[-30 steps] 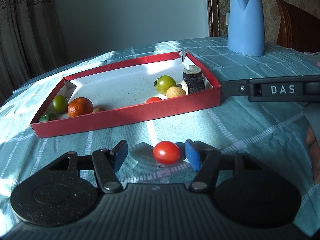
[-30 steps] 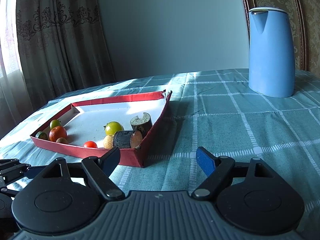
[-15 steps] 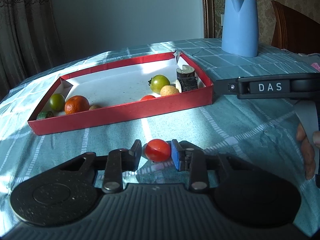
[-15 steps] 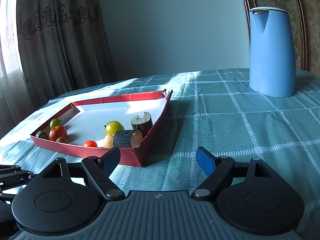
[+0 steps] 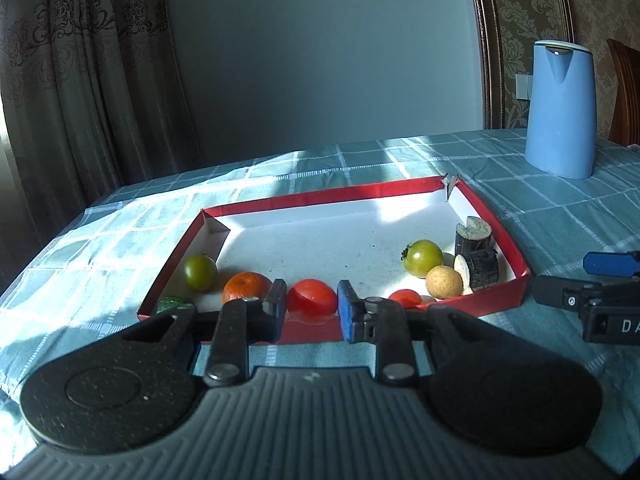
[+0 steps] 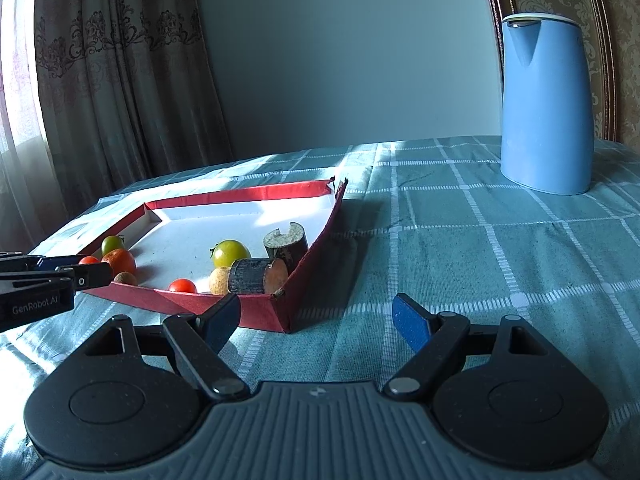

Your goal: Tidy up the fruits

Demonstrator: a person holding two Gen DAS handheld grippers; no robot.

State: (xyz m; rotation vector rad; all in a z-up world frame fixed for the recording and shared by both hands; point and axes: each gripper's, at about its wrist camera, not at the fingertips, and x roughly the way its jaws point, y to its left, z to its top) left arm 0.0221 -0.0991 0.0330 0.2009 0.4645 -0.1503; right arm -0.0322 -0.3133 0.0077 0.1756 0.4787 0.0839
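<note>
L gripper pads clamped on glossy round tomato, above red card tray w/ white floor. R gripper jaws wide apart over checked cloth.

Patterned curtains, plain grey wall, sunlit teal checked tablecloth

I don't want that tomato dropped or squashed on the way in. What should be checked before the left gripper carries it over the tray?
1. Grip: left gripper shut on the red tomato, pads on both sides: ok.
2. Tomato intact: no split visible; far side hidden: cannot tell.
3. Height over the tray's near wall: cannot tell.
4. Landing room: bare floor mid-tray, between the orange and the green tomato: ok.
5. Right gripper open, empty, beside the tray, off the path: ok.
</note>
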